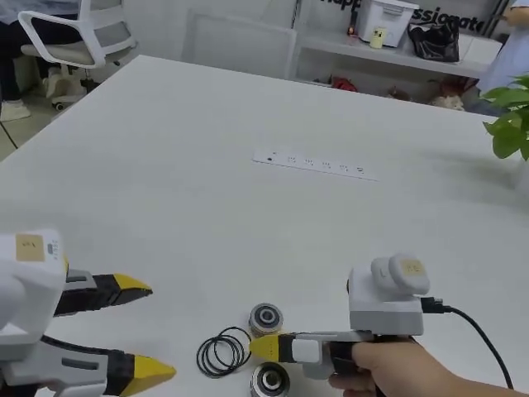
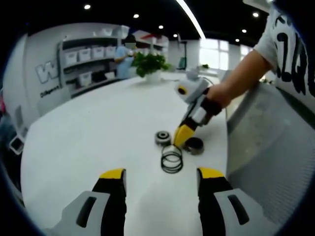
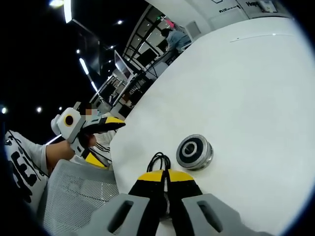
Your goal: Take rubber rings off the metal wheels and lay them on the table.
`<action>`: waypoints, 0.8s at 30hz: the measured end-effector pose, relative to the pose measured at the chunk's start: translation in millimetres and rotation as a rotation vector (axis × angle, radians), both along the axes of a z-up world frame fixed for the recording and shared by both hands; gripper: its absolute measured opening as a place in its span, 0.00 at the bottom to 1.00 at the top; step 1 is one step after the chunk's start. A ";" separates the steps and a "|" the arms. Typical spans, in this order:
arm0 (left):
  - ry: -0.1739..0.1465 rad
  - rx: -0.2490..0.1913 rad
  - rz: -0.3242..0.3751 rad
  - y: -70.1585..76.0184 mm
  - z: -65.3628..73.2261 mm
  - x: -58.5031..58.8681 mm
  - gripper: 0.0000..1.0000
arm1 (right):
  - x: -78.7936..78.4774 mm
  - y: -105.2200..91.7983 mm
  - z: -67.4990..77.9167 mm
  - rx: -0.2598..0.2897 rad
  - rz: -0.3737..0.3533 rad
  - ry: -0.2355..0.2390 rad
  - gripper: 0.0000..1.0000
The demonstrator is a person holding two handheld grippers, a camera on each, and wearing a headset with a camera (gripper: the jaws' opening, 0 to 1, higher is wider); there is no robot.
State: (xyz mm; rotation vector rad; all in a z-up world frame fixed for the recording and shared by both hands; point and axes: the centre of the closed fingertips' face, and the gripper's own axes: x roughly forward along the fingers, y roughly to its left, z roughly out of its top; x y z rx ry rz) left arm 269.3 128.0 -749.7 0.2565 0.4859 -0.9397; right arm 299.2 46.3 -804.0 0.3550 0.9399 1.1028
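Over the white table [image 1: 248, 107], left tongs [image 1: 155, 331] hover spread while right tongs [image 1: 254, 347] lie level, pressed together beside rubber rings [image 1: 221, 353].

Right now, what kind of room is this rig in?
Probably an open office or lab workspace: a big white table with a power strip on it, a swivel office chair beside it, and wall shelves of storage bins.

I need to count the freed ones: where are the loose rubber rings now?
In the head view, the rubber rings lie on the table at bottom centre, just left of the shut right claw and the metal wheels.
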 end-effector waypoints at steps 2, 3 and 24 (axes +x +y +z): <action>0.002 0.001 -0.001 -0.3 -0.3 -0.4 0.59 | -0.3 -0.2 -0.9 -0.001 -0.001 0.005 0.00; 0.002 0.002 -0.001 -0.4 -0.3 -0.5 0.59 | -0.3 -0.4 -1.4 -0.002 -0.002 0.006 0.01; 0.004 0.000 0.005 1.7 -1.1 0.2 0.59 | 1.0 -1.0 -3.1 -0.009 -0.010 0.007 0.05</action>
